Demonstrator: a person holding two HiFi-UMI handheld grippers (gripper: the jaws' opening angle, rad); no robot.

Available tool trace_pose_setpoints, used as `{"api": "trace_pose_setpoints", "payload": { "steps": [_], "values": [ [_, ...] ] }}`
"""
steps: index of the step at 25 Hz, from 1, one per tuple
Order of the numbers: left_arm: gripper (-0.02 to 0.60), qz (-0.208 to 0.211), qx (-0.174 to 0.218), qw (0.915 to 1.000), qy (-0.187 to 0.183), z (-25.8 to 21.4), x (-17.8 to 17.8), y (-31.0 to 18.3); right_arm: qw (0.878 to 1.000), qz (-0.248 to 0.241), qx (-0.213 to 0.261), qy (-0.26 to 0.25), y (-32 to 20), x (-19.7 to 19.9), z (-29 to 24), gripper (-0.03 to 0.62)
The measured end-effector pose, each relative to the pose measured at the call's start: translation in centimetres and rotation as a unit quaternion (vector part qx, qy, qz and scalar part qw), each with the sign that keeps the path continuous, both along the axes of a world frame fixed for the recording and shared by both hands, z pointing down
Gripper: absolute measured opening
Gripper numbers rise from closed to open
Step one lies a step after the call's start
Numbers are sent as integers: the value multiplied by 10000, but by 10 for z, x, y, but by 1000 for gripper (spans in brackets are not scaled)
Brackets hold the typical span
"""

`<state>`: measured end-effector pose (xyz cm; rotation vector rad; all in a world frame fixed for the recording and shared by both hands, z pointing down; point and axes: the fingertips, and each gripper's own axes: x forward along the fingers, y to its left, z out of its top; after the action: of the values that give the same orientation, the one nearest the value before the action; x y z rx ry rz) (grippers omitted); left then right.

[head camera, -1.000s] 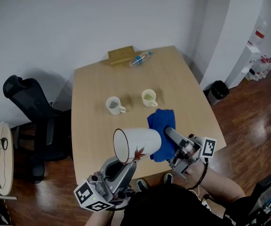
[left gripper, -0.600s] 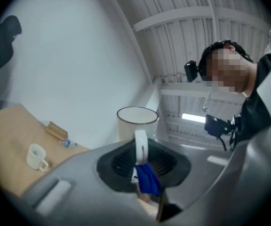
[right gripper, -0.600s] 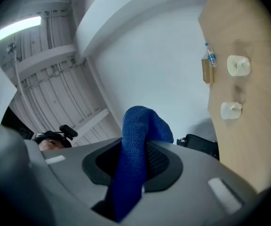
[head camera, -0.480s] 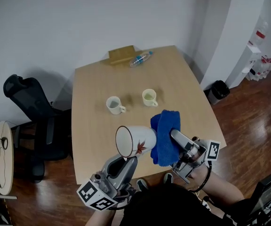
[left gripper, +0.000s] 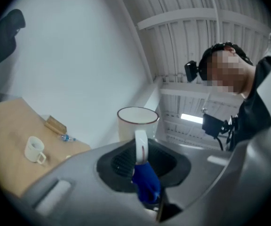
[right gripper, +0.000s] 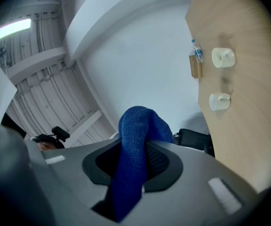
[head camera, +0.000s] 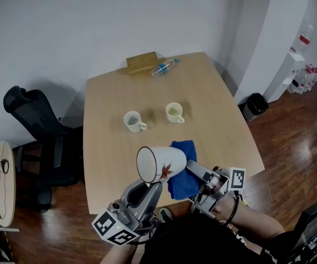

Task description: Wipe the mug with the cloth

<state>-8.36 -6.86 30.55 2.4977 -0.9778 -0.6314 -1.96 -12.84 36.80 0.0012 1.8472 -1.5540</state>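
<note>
From the head view, the left gripper (head camera: 149, 185) holds the mug (head camera: 161, 164) on its side, in the air over the near edge of the table (head camera: 213, 100), its red-rimmed mouth turned to the left. The right gripper (head camera: 195, 170) comes in from the right with the blue cloth (head camera: 179, 187) bunched against the mug's base end; the mug hides most of where the two meet. Further up the table a white cup (head camera: 132, 121) and a pale green cup (head camera: 174, 113) stand well apart from the work, and a wooden block (head camera: 142, 64) with a water bottle (head camera: 163, 69) just beside it lies at the far edge. A black office chair (head camera: 32, 120) stands left of the table and a dark bin (head camera: 253, 106) sits by the wall on the right. In the left gripper view, the jaws pinch the mug's white handle, the mug rising upright beyond them; a scrap of blue sits low between the jaws, perhaps cloth, though I can't be sure. The white cup, block and bottle show at the left. In the right gripper view, the jaws are clamped on a thick fold of the cloth, which humps up and blocks the middle; the table with both cups runs down the right side.
</note>
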Motion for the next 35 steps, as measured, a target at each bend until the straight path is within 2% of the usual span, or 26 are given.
{"api": "trace_pose_setpoints", "payload": {
  "steps": [4, 6, 9, 11, 13, 14, 15, 16, 18, 20, 21, 22, 23, 25, 30, 35],
  "values": [
    [63, -119, -178, 9998, 8, 10, -9, -7, 9996, 266, -8, -113, -17, 9, 1, 106],
    [63, -302, -186, 9990, -258, 17, -15, -12, 9995, 295, 107, -5, -27, 9, 3, 106],
    [63, -685, -215, 9937, -862, 31, -27, -15, 9987, 366, 227, 255, -32, 9, 2, 106],
    [63, -969, -287, 9856, -1358, 45, -34, -18, 9953, 471, 439, 717, -32, 12, 6, 106],
    [63, -1232, -401, 9735, -1887, 64, -42, -22, 9818, 591, 817, 1608, -34, 17, 18, 106],
    [63, -1326, -485, 9669, -2125, 76, -45, -25, 9664, 656, 1076, 2240, -36, 22, 28, 106],
    [63, -1381, -590, 9609, -2324, 90, -47, -28, 9428, 722, 1371, 2952, -39, 27, 41, 106],
    [63, -1403, -706, 9560, -2479, 105, -50, -31, 9117, 768, 1675, 3671, -42, 33, 58, 106],
    [63, -1381, -911, 9486, -2697, 140, -60, -37, 8352, 749, 2256, 4959, -48, 42, 99, 107],
    [63, -1320, -1058, 9433, -2856, 175, -72, -43, 7599, 570, 2674, 5897, -53, 48, 143, 107],
    [63, -1286, -1140, 9404, -2935, 190, -76, -46, 7321, 444, 2776, 6205, -54, 51, 164, 107],
    [63, -1255, -1221, 9373, -3013, 204, -79, -49, 7124, 316, 2821, 6418, -56, 52, 183, 107],
    [61, -1231, -1297, 9343, -3084, 216, -81, -51, 6988, 204, 2839, 6562, -58, 53, 199, 107],
    [61, -1194, -1418, 9302, -3169, 234, -82, -52, 6821, 59, 2861, 6730, -60, 54, 219, 107],
    [61, -1054, -1487, 9269, -3280, 251, -72, -47, 6742, 12, 2861, 6809, -59, 55, 231, 107],
    [61, -1006, -1589, 9171, -3515, 270, -55, -42, 6388, -108, 3069, 7054, -55, 64, 248, 107]
  ]
}}
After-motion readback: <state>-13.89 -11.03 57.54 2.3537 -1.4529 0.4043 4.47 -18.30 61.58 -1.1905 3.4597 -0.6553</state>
